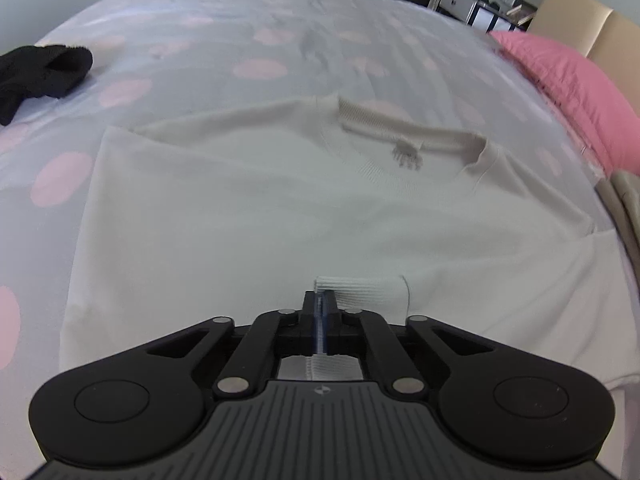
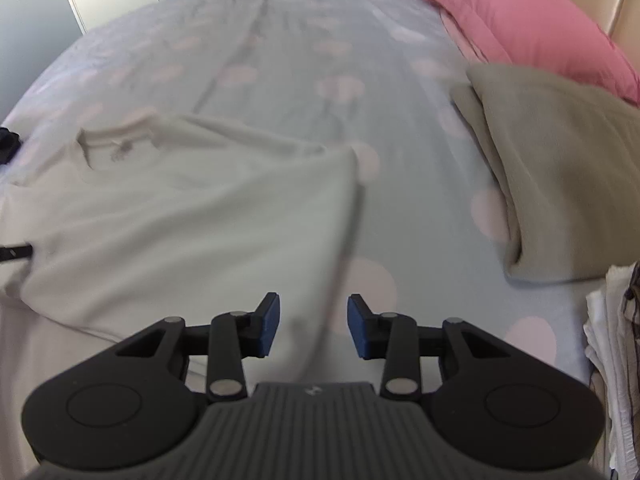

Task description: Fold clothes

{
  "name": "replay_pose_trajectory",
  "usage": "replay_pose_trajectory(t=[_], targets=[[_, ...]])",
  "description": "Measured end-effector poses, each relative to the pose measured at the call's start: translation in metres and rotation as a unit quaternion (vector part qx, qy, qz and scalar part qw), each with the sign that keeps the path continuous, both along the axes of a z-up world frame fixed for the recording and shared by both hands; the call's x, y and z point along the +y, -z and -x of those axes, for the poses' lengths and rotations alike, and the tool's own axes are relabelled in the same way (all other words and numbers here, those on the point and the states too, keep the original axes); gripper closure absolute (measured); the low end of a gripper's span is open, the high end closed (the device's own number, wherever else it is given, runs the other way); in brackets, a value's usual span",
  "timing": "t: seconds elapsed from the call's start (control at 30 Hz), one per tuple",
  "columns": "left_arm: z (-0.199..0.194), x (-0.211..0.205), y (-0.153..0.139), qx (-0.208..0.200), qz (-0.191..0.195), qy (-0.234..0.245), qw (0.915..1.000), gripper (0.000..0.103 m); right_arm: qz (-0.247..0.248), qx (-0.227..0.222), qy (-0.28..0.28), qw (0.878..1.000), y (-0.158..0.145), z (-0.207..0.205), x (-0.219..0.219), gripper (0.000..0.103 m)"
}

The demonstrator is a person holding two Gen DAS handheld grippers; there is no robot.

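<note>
- The left gripper (image 1: 321,304) is pinched tight on a ribbed cuff (image 1: 362,294) of the cream sweater (image 1: 248,216); some ribbed fabric also shows behind the closed pads, so the grip looks deep. I judge the sleeve is being carried in over the body as a fold.
- In the left wrist view, the sweater lies flat on the bed (image 1: 208,32), its ribbed collar (image 1: 404,130) at the far side, which leaves the body spread out to take the folded sleeve.
- A black garment (image 1: 40,74) sits crumpled at the far left of the bed, well apart from the sweater, probably waiting its turn.
- The right gripper (image 2: 313,326) is spread wide and holds nothing; it hovers just above the sweater's right edge (image 2: 344,240), likely placed to take that side.
- Further right, a folded beige garment (image 2: 560,184) rests against the pink pillow (image 2: 520,20), and a stack of pale folded cloth (image 2: 608,320) sits at the frame edge: apparently finished pieces kept out of the working area.
</note>
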State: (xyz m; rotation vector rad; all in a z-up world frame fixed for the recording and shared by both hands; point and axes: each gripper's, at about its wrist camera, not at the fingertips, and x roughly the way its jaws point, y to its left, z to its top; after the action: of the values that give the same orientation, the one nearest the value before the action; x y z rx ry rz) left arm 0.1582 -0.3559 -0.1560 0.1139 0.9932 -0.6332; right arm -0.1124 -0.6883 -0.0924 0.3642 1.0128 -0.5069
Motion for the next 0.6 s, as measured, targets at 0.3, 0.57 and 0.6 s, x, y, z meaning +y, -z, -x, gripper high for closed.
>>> replay_pose_trajectory(t=[0.3, 0.57, 0.6], targets=[[-0.010, -0.025, -0.115, -0.079, 0.087, 0.021, 0.9928, 0.103, -0.032, 0.042, -0.028, 0.998, 0.038, 0.015, -0.006, 0.060], [-0.026, -0.028, -0.179, -0.137, 0.100, -0.005, 0.9855, 0.103, -0.036, 0.025, -0.058, 0.997, 0.037, 0.006, 0.009, 0.060], [-0.028, -0.026, -0.179, -0.139, 0.094, -0.011, 0.9857, 0.103, -0.036, 0.022, -0.067, 0.997, 0.037, 0.004, 0.013, 0.060]])
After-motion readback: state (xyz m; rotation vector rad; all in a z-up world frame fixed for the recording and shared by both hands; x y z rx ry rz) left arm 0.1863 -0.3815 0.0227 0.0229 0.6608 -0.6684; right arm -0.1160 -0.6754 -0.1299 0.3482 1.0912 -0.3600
